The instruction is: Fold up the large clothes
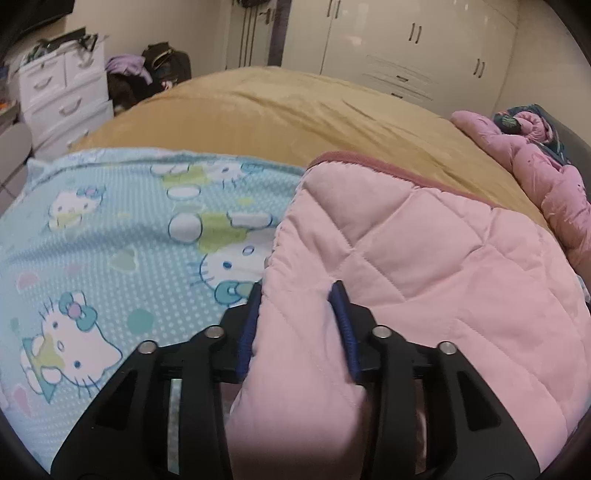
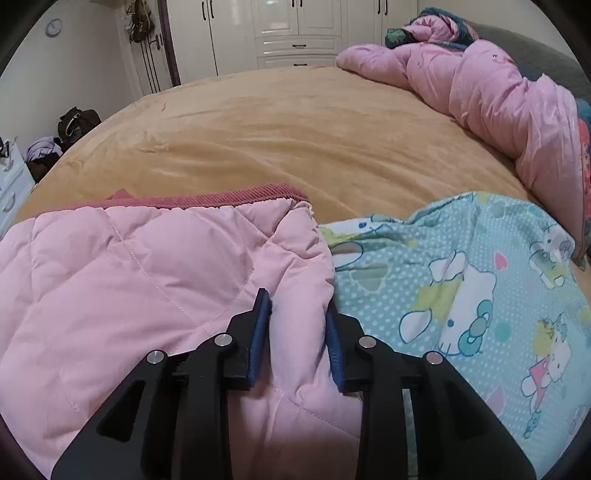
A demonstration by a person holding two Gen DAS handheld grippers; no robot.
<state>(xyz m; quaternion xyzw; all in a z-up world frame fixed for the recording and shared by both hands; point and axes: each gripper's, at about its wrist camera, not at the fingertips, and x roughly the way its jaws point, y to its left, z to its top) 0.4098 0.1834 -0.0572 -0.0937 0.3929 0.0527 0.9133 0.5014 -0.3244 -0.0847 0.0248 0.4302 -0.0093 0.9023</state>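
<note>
A pink quilted garment with a darker pink ribbed hem lies on a light blue Hello Kitty sheet on the bed. My left gripper is shut on the garment's left edge, with fabric bunched between its blue pads. In the right wrist view the same garment fills the left half. My right gripper is shut on the garment's right edge, next to the Hello Kitty sheet. The fabric under both grippers hides the lower parts of the pads.
A tan blanket covers the bed beyond the garment. A bunched pink duvet lies at the far right by the headboard. White wardrobes stand behind the bed. A white drawer unit and bags stand at the left.
</note>
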